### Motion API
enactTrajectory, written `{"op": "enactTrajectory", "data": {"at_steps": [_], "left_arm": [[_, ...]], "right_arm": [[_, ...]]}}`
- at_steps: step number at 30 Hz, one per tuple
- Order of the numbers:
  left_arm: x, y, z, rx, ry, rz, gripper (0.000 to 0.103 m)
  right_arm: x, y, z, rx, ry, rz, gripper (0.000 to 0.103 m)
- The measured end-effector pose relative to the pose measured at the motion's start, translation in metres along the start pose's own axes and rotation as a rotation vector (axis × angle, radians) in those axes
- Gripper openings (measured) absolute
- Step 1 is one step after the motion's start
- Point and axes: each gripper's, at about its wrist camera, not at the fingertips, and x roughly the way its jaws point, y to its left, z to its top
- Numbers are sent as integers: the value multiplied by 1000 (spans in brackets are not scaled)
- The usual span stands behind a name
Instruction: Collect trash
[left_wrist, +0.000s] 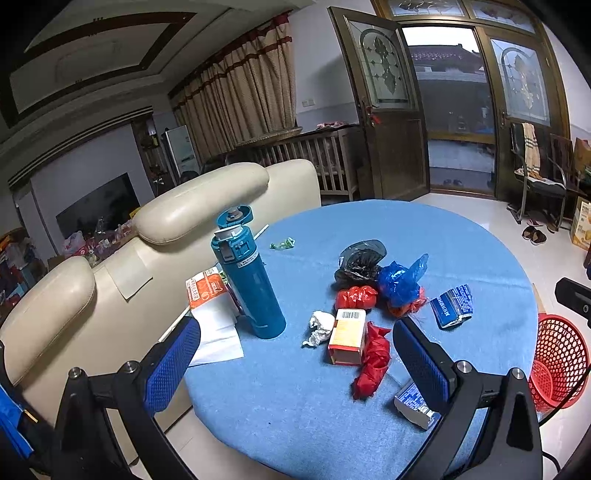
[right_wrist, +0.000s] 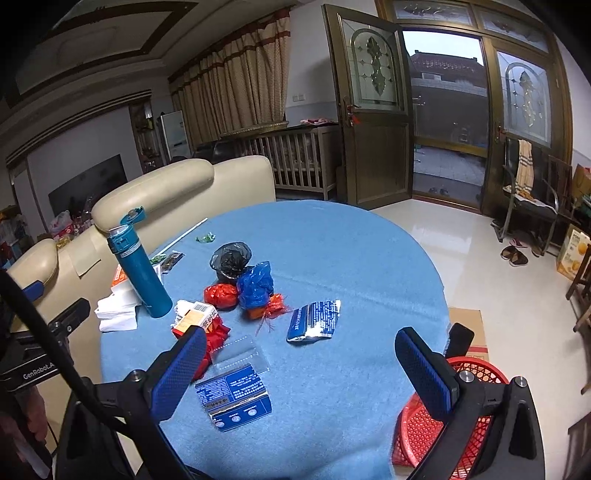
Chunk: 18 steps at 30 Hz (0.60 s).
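Two grippers spread, trash (left_wrist: 364, 293) on table (left_wrist: 443, 240)

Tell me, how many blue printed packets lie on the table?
2. One packet lies right of the blue bag; the second packet lies nearer the front edge of the table. Others may hide under the bags.

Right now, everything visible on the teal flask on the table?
The teal flask is a tall, slim cylinder, seemingly painted metal, standing upright on the blue tablecloth near the sofa-side edge. Its hinged flip lid is swung open and stands up behind the mouth, exposing a pale inner spout. A teal collar with a latch sits below the mouth, and a small white label band runs under it. White folded paper and an orange packet lie against its base side. Neither gripper touches it.
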Motion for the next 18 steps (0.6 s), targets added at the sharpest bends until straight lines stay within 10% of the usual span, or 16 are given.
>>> {"op": "enactTrajectory", "data": {"at_steps": [18], "left_arm": [[4,-8,-4,21,25,-15,103]], "right_arm": [[5,-2,-3,7,12,14,103]]}}
